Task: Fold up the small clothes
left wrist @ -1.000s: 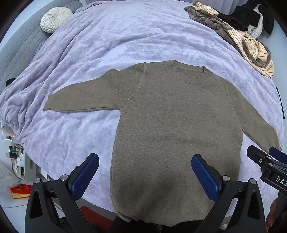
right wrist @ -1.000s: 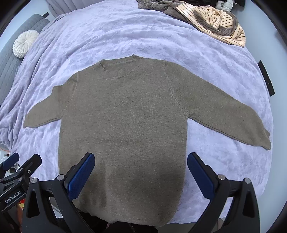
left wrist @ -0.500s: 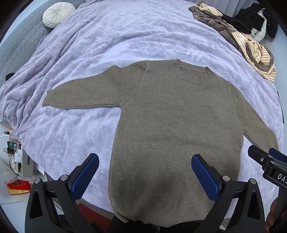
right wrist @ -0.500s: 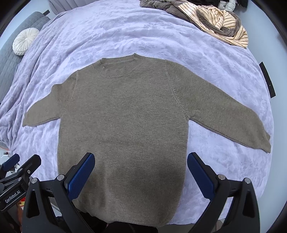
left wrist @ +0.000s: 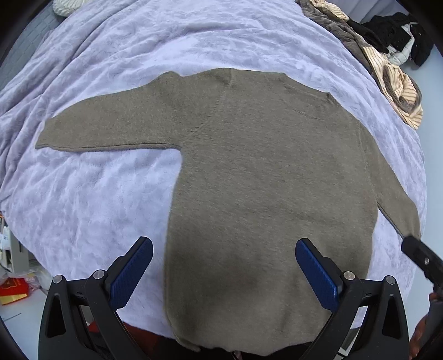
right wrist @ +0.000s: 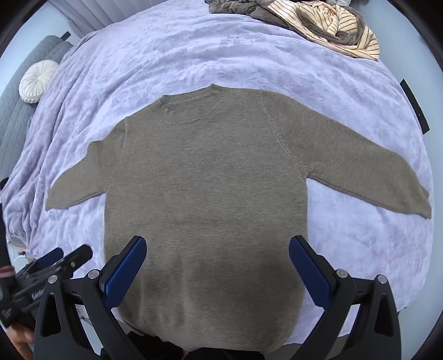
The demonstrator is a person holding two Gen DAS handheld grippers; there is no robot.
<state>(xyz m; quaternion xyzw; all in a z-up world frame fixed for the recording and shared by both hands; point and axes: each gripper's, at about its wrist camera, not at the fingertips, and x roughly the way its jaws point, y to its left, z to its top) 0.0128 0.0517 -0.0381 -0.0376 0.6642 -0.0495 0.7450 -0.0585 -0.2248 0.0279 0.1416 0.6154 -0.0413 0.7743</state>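
A brown-grey knit sweater (left wrist: 263, 171) (right wrist: 207, 177) lies flat and face up on the lilac bedspread (left wrist: 91, 199) (right wrist: 171, 55), both sleeves spread out to the sides, hem at the near edge. My left gripper (left wrist: 224, 265) hovers open above the hem's left half, blue pads wide apart, holding nothing. My right gripper (right wrist: 217, 263) hangs open over the hem's middle, also holding nothing. Each gripper shows at the edge of the other's view.
A heap of other clothes (right wrist: 326, 25) (left wrist: 387, 63), striped, brown and black, sits at the bed's far right corner. A round white cushion (right wrist: 37, 80) rests on the grey headboard side at the left. Red packaging (left wrist: 12, 289) lies on the floor left of the bed.
Both grippers have moved closer to the sweater, the left one shifting leftward so the left sleeve fills more of its view. Both stay open. The sweater has not moved.
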